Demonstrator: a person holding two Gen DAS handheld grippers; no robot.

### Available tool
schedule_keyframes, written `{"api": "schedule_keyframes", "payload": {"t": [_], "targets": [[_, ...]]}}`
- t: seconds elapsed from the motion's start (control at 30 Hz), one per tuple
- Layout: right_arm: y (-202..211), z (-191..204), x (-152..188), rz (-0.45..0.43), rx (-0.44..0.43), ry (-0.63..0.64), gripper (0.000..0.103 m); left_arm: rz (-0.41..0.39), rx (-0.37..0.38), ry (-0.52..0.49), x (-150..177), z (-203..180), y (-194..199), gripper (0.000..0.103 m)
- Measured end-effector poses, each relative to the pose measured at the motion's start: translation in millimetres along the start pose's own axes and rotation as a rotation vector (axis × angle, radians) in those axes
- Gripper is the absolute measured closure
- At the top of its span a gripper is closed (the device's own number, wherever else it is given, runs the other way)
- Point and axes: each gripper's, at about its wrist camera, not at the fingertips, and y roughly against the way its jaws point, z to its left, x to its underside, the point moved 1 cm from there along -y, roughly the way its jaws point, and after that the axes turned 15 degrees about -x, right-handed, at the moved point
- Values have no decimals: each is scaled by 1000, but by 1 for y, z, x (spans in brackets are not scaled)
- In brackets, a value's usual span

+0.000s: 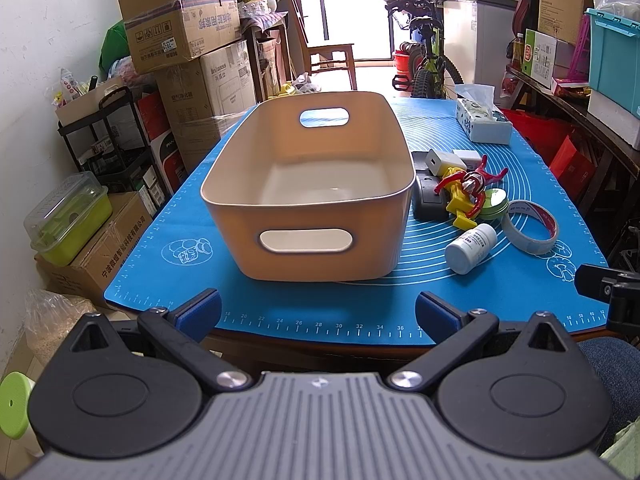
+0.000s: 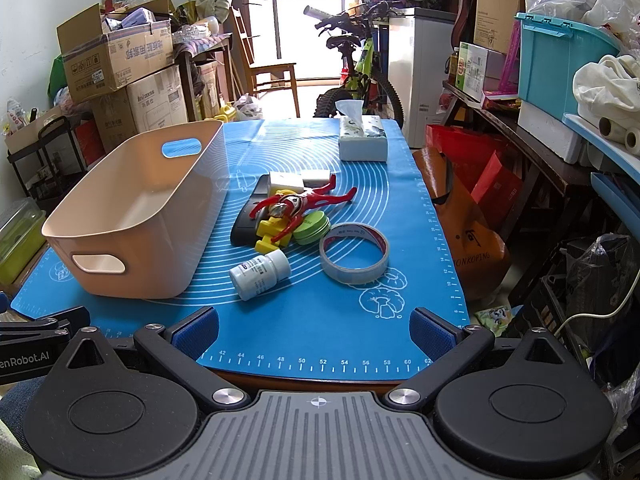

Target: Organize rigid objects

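Note:
An empty beige bin (image 1: 328, 248) (image 2: 132, 264) stands on the blue mat (image 1: 320, 316) (image 2: 320, 332). To its right lies a pile: a white pill bottle (image 1: 470, 249) (image 2: 260, 274), a tape roll (image 1: 530, 226) (image 2: 354, 258), a red and silver toy figure (image 1: 474, 184) (image 2: 298, 204), a yellow toy (image 1: 460, 202) (image 2: 272, 236), a green tin (image 1: 494, 204) (image 2: 314, 230), a black device (image 1: 428, 200) (image 2: 244, 230) and white adapters (image 1: 440, 160) (image 2: 286, 182). My left gripper (image 1: 318, 314) is open before the bin. My right gripper (image 2: 314, 330) is open, short of the bottle and tape.
A tissue box (image 1: 482, 118) (image 2: 362, 140) sits at the mat's far right. Cardboard boxes (image 1: 192, 80) stack on the left, a bicycle (image 2: 356, 68) stands beyond the table, and shelves with a teal crate (image 2: 560, 72) are on the right.

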Motion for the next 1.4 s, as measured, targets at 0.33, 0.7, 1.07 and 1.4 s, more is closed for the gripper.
{"api": "schedule_keyframes", "payload": {"t": [0.33, 0.7, 1.07, 1.4], "targets": [[0, 0, 0, 0, -1, -1, 2, 0, 0, 0, 0, 0, 0, 1], [5, 1, -2, -16, -2, 4, 2, 4, -5, 5, -1, 2, -1, 1], [19, 5, -27, -41, -30, -2, 2, -59, -52, 14, -28, 21, 6, 1], [0, -25, -71, -46, -16, -29, 2, -28, -97, 84, -90, 55, -20, 1]]}}
